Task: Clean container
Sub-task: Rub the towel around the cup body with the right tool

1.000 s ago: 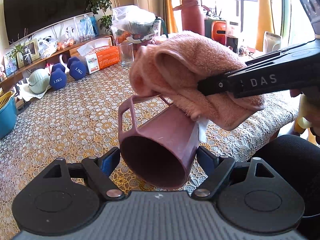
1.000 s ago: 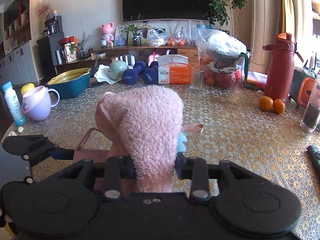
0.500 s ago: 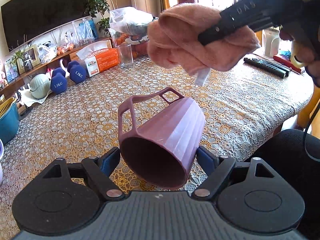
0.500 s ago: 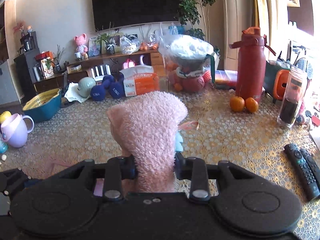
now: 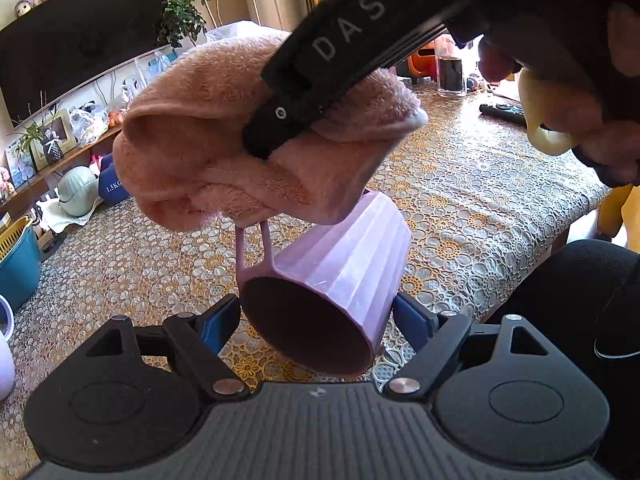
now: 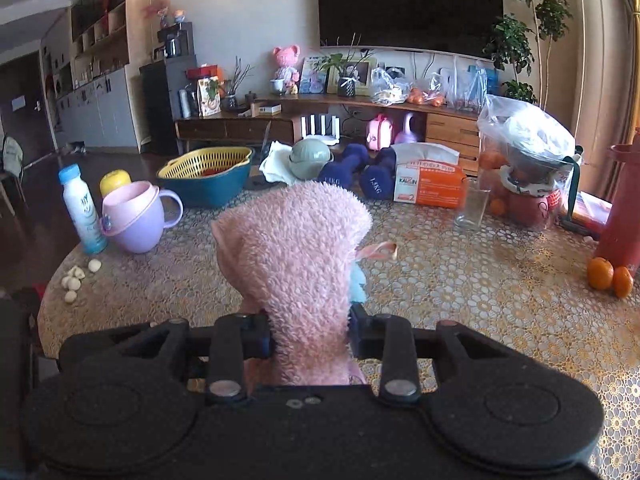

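Lace-patterned tablecloth (image 5: 460, 216) lies below; ribbed mauve plastic cup (image 5: 340, 272) is clamped on its side in the left gripper (image 5: 316, 316), mouth toward camera. Fluffy pink towel (image 5: 224, 148), pinched by the right gripper (image 6: 310, 336), rests against its upper base end

We see strong daylight entering from the window side at the upper right of the left wrist view, washing the lace tablecloth (image 5: 472, 216) pale and making the ribbed side of the mauve cup (image 5: 344, 264) shine. The cup's mouth sits in deep shadow. The black gripper arm marked DAS (image 5: 344, 48) looms close and soft, out of focus. In the right wrist view the light is dimmer and warmer; the television (image 6: 408, 4) reads as a flat dark slab. Both views bow straight lines near the edges, and corners darken.
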`<state>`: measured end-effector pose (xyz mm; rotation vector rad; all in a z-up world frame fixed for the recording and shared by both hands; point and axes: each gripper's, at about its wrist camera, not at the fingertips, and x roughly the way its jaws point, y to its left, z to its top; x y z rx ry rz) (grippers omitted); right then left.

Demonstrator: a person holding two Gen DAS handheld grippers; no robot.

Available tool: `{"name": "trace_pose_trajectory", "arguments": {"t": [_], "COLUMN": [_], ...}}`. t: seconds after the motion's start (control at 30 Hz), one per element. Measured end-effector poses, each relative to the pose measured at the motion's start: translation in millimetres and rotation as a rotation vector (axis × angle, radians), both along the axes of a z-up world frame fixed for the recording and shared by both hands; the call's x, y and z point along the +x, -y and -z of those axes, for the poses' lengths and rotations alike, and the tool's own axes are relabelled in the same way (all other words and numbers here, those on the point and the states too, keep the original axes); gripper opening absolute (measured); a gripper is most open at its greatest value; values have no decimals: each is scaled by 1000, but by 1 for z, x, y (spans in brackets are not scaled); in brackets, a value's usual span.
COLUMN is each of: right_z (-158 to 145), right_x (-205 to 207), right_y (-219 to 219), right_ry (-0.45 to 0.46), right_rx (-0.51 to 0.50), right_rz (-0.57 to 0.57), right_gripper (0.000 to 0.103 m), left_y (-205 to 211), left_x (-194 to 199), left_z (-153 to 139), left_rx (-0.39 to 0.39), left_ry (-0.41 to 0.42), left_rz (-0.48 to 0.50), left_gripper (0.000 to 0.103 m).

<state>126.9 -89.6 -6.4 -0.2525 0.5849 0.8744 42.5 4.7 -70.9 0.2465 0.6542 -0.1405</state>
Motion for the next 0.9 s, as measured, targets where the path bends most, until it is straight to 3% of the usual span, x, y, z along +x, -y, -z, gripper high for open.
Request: {"name": "trace_pose_trajectory", "arguments": {"t": [0.2,0.5,0.73,0.9], "right_z": [6,10,12,19], "right_x": [8,6,-1,-6], "right_y": [14,37,62,81], "right_ry": [-15,-35,-75,-107], "right_rx": [-6,42,83,102], "right_rz": [42,95,145,210], "right_gripper": [34,33,34,34], "left_y": [-4,-51,-55,-49], "left_x": [0,12,17,18], "left_z": [-1,-5,-3,-6], "left_rx": [-27,-393,-483,-467], "left_ry": [-7,-105,-118,-112], "left_rz": [3,-68,-63,-62], "left_gripper": [84,85,85,85]}}
